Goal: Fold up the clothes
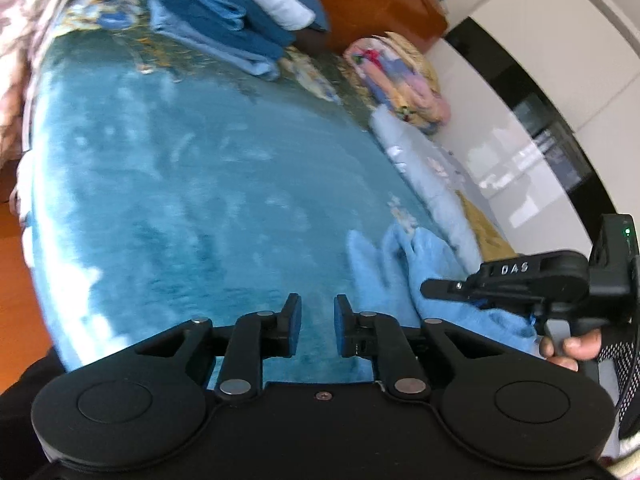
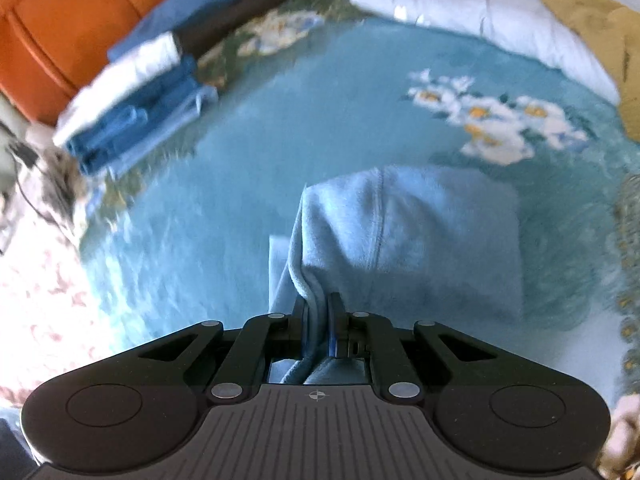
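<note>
right wrist view: the light blue fleece garment [image 2: 412, 236] is seen partly folded on the teal bedspread [image 2: 240, 184], its bunched hem clamped between the jaws of the right gripper [image 2: 318, 320]. from the left wrist view, the left gripper [image 1: 318, 326] is found released, jaws slightly apart over bare bedspread with nothing between them, while the garment lies to its right. the fabric is judged soft, light and limp, likely to sag and drag on the plush cover. a second hold is best taken at a free corner or seam edge, layers pinched together.
</note>
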Available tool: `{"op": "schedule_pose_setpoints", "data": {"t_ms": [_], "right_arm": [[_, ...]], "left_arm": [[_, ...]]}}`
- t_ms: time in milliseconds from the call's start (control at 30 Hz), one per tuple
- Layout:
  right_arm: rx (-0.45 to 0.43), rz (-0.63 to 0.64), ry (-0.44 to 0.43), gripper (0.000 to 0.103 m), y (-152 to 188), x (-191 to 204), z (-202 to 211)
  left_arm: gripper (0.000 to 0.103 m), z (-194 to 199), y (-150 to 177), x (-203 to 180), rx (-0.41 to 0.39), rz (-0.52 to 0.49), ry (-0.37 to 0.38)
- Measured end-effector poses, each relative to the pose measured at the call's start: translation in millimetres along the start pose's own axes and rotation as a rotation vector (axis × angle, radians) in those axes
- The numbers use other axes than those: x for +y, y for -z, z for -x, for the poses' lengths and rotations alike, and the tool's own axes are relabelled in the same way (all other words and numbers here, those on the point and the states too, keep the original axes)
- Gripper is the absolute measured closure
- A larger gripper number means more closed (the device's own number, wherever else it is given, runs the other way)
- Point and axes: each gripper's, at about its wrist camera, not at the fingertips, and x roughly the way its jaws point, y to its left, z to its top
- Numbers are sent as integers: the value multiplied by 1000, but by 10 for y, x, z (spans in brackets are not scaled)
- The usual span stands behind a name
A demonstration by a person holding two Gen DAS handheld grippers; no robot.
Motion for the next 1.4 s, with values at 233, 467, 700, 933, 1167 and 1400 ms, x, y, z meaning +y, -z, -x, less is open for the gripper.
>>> {"op": "schedule_pose_setpoints", "data": {"t_ms": [233,467,700,933,1167,1400], "right_arm": [[8,25,-193,88,152,130,126],[-168,-13,-252,81,296,-465,787],[-178,-121,-227,74,866,-1210,878],[-145,-240,-261,72,1082,-1594,669],[-161,-249,-287,70,1112,-1685,670],[-130,-267,-303,69,1170,-1662,491]], "left_arm": [[88,67,47,-76,8,-38,-43],[74,83,217,-634,32,-124,88],[62,12,386,-1133,37,-260,128],[72,-455,496,-1274,121,-305,43],[102,-285,481,-1180,36,-271,44],[102,-304,512,-813,79,-239,-67]]}}
